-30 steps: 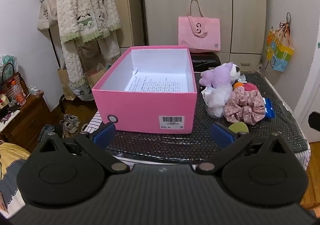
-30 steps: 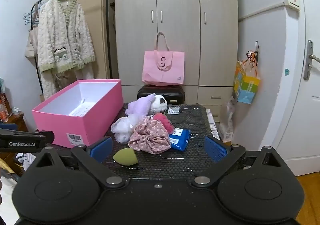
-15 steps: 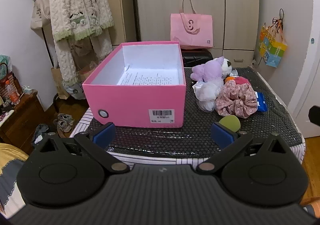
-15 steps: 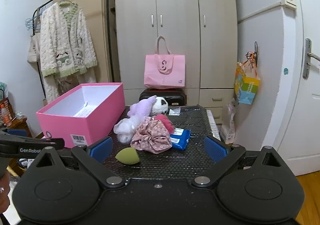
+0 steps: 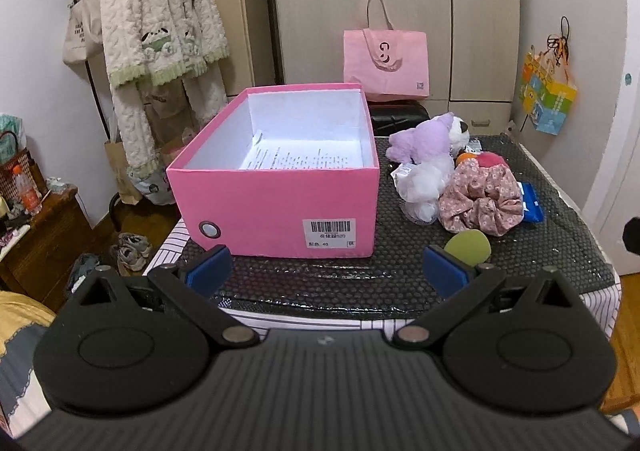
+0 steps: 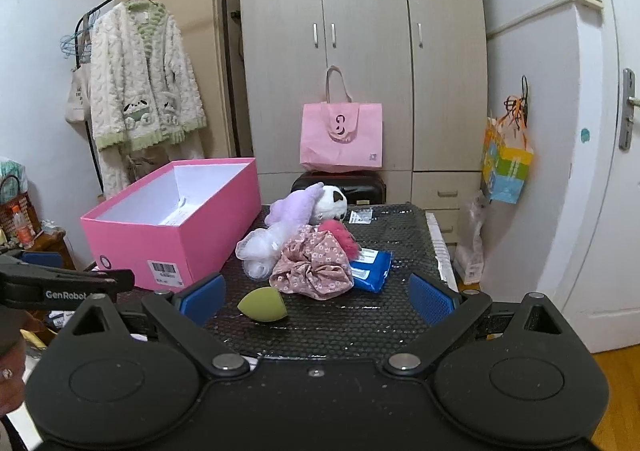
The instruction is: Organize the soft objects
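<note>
Left claw (image 5: 326, 271): gaping wide, gripping nothing, hovering before the pink box (image 5: 276, 207). Right claw (image 6: 316, 297): likewise spread wide, carrying nothing. Soft items are lying piled on the desk (image 6: 320, 325) beside the box: green sponge (image 6: 262, 305), floral scrunchie (image 6: 314, 267), white mesh pouf (image 6: 260, 251), purple plush (image 6: 296, 209).

Both the left gripper (image 5: 326, 271) and the right gripper (image 6: 316, 293) are matte black, with round pivot discs, silver screws and blue ribbed pads; white "GenRobot" lettering marks the left one's side.
</note>
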`<state>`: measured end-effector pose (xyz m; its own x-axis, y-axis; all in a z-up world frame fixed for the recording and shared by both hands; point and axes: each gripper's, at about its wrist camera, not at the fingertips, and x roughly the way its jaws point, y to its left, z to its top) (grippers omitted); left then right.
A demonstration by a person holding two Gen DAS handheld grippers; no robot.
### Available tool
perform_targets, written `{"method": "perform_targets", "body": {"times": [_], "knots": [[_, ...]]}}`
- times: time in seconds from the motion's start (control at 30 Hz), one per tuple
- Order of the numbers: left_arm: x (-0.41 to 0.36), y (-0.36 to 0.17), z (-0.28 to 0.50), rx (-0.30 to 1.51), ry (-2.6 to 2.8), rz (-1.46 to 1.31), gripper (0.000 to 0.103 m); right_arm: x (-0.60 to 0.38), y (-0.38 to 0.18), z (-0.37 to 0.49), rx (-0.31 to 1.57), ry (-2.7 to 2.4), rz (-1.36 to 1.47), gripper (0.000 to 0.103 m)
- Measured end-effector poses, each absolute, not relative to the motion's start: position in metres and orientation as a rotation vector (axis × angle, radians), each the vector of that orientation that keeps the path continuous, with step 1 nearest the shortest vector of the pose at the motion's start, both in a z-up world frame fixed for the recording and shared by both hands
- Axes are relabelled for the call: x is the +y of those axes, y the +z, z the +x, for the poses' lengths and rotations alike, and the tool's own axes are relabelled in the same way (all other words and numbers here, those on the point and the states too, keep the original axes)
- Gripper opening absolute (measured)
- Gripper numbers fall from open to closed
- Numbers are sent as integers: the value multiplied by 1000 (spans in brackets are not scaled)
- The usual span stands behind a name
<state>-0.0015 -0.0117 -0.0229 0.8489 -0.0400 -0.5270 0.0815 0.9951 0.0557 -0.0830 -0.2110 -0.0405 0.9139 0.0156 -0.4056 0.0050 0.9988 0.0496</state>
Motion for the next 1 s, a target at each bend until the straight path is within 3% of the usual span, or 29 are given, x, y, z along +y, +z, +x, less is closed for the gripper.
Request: {"method": "perform_targets", "body": {"times": [1.0], "knots": [[-8, -36, 9, 607, -80, 58, 103, -209, -52, -70, 427, -35, 25, 101]]}}
